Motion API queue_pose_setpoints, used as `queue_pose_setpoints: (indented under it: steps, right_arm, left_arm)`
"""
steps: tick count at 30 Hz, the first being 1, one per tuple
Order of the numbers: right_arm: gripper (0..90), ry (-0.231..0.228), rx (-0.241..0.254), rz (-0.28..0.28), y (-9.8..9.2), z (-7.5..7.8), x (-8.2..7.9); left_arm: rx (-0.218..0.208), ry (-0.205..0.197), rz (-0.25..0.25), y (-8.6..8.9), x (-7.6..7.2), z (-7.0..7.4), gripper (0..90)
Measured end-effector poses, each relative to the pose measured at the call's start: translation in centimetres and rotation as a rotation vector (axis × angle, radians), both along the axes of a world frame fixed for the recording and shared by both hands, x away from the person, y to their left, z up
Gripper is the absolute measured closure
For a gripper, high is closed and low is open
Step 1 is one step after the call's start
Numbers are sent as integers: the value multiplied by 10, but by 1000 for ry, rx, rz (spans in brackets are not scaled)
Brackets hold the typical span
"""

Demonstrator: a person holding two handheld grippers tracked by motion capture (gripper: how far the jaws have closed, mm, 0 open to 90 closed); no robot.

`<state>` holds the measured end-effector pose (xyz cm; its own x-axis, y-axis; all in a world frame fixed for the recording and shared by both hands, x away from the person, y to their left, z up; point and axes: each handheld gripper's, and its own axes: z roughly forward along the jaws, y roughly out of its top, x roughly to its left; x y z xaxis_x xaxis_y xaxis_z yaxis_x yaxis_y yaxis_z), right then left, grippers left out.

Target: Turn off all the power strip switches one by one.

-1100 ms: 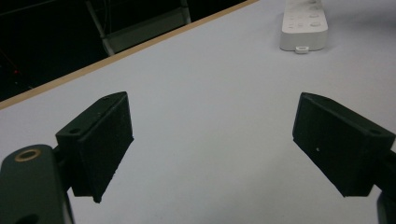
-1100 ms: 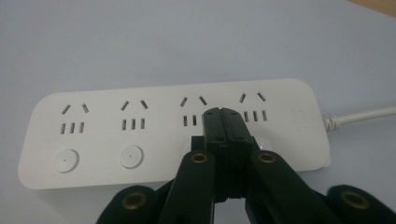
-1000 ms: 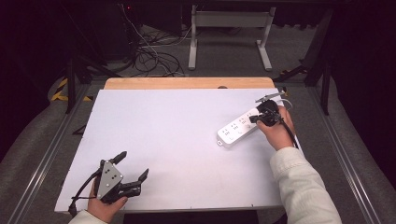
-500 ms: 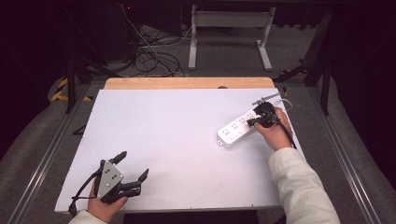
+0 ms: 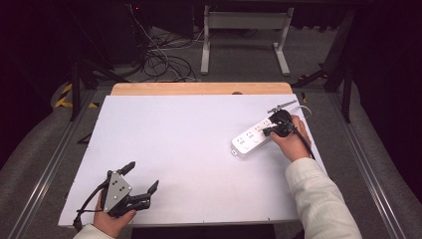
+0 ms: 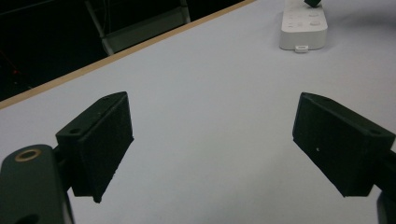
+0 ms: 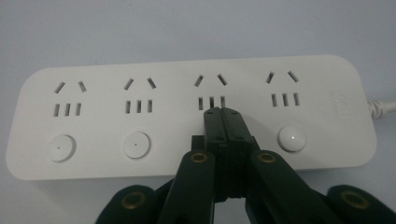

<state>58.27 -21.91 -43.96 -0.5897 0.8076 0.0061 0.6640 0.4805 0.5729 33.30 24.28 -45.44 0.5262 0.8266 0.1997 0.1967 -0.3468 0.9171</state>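
At the table's right side, the right gripper (image 7: 222, 114), jaws pressed together, tips sit on the white power strip (image 7: 187, 93) beside 3 round buttons; the left gripper (image 6: 212, 144) rests spread wide near the front edge.

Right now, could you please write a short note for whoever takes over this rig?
Right claw: shut, tips together, down on the white power strip where the third socket's button should be; whether it is pressing is unclear.
Left claw: open, holding nothing, near the front left of the table.
The power strip lies at the table's right side, cord end toward the far right edge.
Done: claw placed at the third switch. The fourth button looks lit; the first two do not.
Left: confirm the press, then lift the right claw away.
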Motion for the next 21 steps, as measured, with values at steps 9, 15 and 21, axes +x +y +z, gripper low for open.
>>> queue_pose_setpoints:
  steps: [9,15,21]
  right_arm:
    - [900,-12,21,-18,-1,-2,-2]
    - [900,-37,-9,-22,2,-2,-5]
    - [900,-53,-31,-24,8,-4,-6]
  left_arm:
    - [-5,2,-3,0,0,0,129]
    - [-2,1,-4,0,0,0,129]
    - [-3,2,-4,-1,0,0,129]
